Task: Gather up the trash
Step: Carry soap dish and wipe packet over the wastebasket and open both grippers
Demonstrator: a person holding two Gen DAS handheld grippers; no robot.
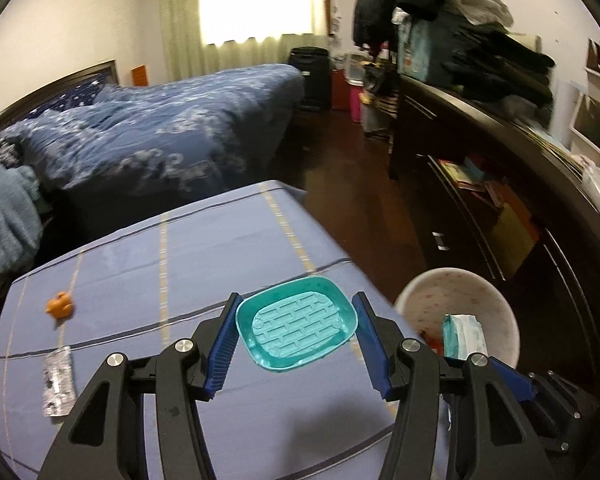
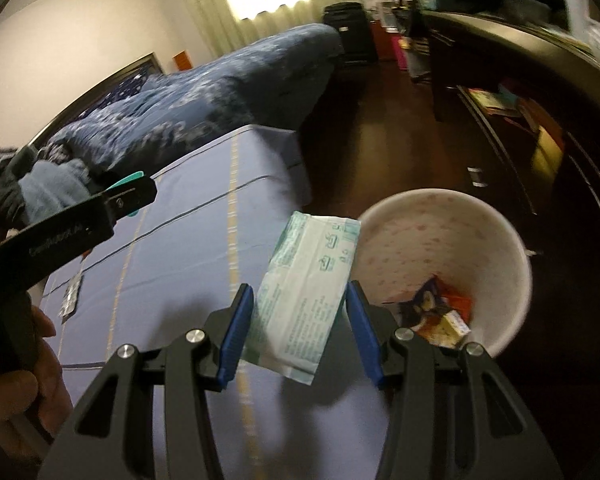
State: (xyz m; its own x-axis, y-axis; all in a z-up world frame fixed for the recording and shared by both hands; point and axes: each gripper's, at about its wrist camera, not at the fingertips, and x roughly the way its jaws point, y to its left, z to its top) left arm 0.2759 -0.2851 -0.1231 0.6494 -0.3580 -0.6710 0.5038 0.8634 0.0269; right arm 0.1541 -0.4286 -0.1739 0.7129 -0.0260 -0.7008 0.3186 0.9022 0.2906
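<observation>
Beside the surface covered in a lilac striped cloth (image 1: 188,264), a white paper bucket with faint pink spots (image 2: 452,240) stood on the dark floor, already holding a few crumpled wrappers. The right hand-held gripper (image 2: 296,320) held a pale green plastic tissue pack (image 2: 308,276) across its width, both blue pads pressed to the pack's long edges, the upper end leaning toward the bucket's rim. The left hand-held gripper (image 1: 296,332) was clamped on a teal plastic soap dish with a ribbed brick-pattern floor (image 1: 296,328), gripped by its 2 short sides and carried above the cloth near the corner closest to the bucket.

The step in hand looked like carrying both items to the bucket. To do it well, each should be brought fully over the mouth before release — the pack hung partly over the cloth, so letting go there would likely drop it on the edge. The dish is rigid and smooth, so it could slip if the grip eased early.

Both grippers pointed downward at a slant, side by side. An orange scrap (image 1: 61,305) and a silver foil blister strip (image 1: 58,380) remained on the cloth.
</observation>
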